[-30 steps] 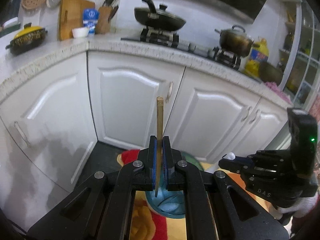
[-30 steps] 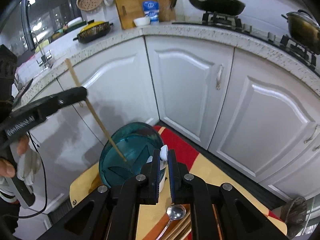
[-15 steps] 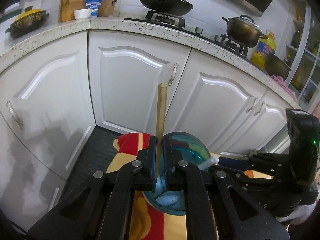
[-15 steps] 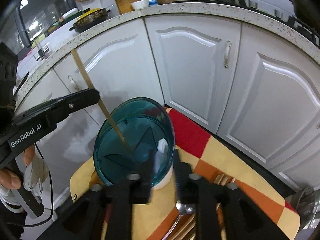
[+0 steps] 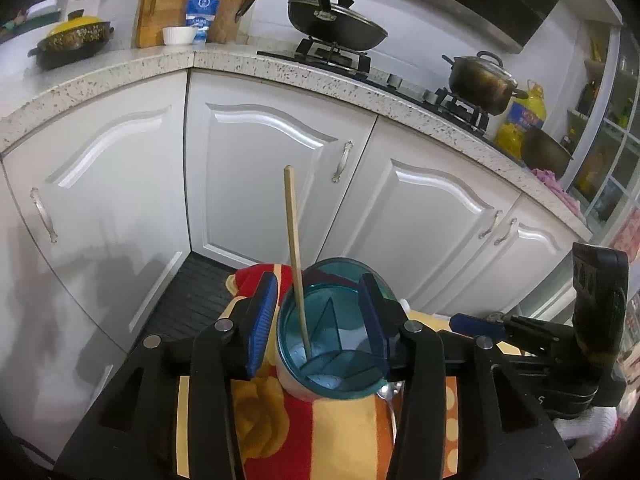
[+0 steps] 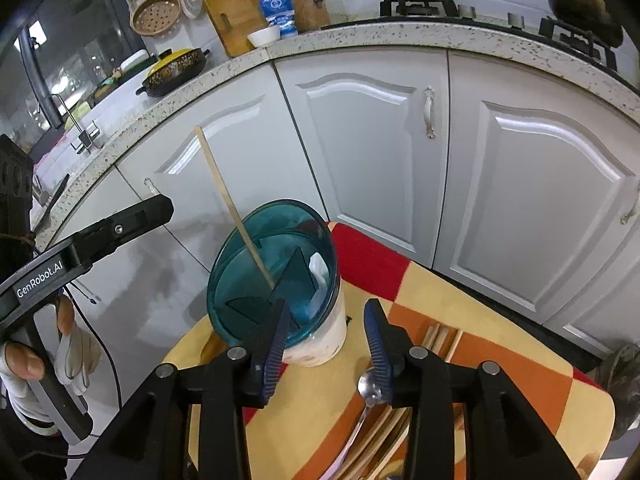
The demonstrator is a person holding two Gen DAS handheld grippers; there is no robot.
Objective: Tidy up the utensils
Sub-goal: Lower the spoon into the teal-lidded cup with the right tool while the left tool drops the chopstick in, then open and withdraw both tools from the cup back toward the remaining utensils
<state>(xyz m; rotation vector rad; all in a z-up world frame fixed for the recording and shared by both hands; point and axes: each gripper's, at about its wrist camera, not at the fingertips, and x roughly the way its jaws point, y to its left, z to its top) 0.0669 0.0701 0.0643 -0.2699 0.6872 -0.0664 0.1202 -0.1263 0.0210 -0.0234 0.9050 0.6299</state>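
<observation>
A teal-rimmed utensil holder (image 5: 332, 340) (image 6: 276, 276) stands on a red, yellow and orange cloth (image 6: 460, 364). A wooden chopstick (image 5: 295, 256) (image 6: 232, 204) stands loose in it, leaning left. A white spoon (image 6: 320, 270) lies inside at the right. My left gripper (image 5: 320, 324) is open, its jaws either side of the holder's rim. My right gripper (image 6: 326, 344) is open and empty, just in front of the holder. A metal spoon (image 6: 370, 388) and several wooden chopsticks (image 6: 440, 338) lie on the cloth.
White cabinet doors (image 5: 264, 168) curve behind the table under a speckled counter (image 5: 120, 76). A wok (image 5: 336, 32) and a pot (image 5: 480, 76) sit on the stove. A dark mat (image 5: 192, 296) covers the floor below.
My left gripper has opened and let go of the chopstick, which now stands in the holder. My right gripper has opened and left the white spoon inside the holder.
</observation>
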